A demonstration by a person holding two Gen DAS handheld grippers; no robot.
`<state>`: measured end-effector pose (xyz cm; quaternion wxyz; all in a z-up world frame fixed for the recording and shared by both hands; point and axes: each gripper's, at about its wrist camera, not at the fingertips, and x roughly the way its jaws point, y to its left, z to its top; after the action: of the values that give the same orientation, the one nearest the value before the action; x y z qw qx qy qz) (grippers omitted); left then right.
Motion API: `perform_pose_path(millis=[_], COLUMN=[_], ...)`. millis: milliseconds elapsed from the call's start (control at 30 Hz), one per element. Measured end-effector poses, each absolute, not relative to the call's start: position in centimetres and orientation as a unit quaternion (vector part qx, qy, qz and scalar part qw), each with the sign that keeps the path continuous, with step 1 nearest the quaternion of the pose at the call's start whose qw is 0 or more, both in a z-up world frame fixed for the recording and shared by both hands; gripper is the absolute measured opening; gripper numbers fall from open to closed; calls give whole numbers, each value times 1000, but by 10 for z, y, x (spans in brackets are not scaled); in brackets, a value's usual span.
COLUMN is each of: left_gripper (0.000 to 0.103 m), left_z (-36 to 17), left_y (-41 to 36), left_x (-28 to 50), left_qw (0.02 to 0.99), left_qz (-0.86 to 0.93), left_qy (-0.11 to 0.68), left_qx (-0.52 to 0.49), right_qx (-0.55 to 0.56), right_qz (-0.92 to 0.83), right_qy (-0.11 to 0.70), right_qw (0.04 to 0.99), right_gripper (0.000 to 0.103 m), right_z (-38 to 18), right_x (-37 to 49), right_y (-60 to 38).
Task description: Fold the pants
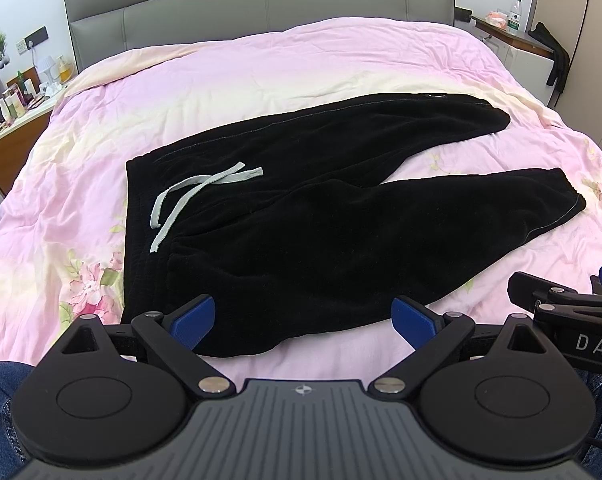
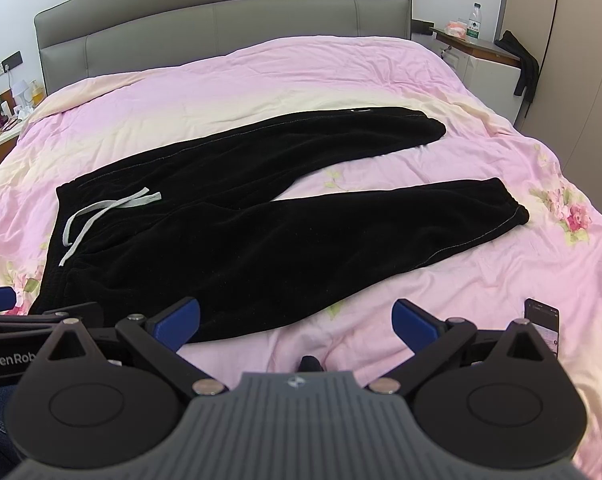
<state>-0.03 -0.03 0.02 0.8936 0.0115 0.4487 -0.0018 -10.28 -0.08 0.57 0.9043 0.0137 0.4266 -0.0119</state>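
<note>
Left tool (image 1: 303, 318): blue fingers spread wide, nothing between them, poised over the near hem of the pants (image 1: 301, 216) at the waist end. Right tool (image 2: 295, 320): fingers likewise spread wide and empty, over bare bedspread (image 2: 261, 88) just beside the near trouser leg.

Pants: black, spread flat across the pink floral bedspread, waistband to the left, two legs splayed apart toward the right. Grey drawstring (image 1: 189, 196) lies loose over the waist.

Phone (image 2: 541, 320) on the bedspread near the right tool. Grey headboard (image 1: 261, 4) beyond.
</note>
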Motion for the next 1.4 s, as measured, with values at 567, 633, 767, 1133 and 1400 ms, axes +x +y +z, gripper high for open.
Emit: perform_pose_path(millis=[567, 633, 767, 1133, 1400], left_gripper=[103, 103, 103, 103, 103], left_z=[-4, -4, -3, -4, -9], left_y=[7, 7, 7, 4, 4], left_x=[-2, -2, -3, 1, 4], left_qw=[893, 893, 893, 891, 888], left_qz=[-1, -1, -2, -2, -4], left_qy=[450, 450, 450, 454, 459], left_qx=[13, 14, 13, 15, 11], right_qx=[14, 14, 13, 11, 9], right_qz=[-12, -12, -12, -13, -13], right_qy=[426, 427, 426, 429, 433], right_qw=[904, 904, 904, 903, 901], right_gripper=[98, 98, 98, 98, 98], right_z=[1, 1, -1, -2, -6], right_x=[-104, -104, -104, -101, -95], right_y=[-6, -6, -6, -8, -5])
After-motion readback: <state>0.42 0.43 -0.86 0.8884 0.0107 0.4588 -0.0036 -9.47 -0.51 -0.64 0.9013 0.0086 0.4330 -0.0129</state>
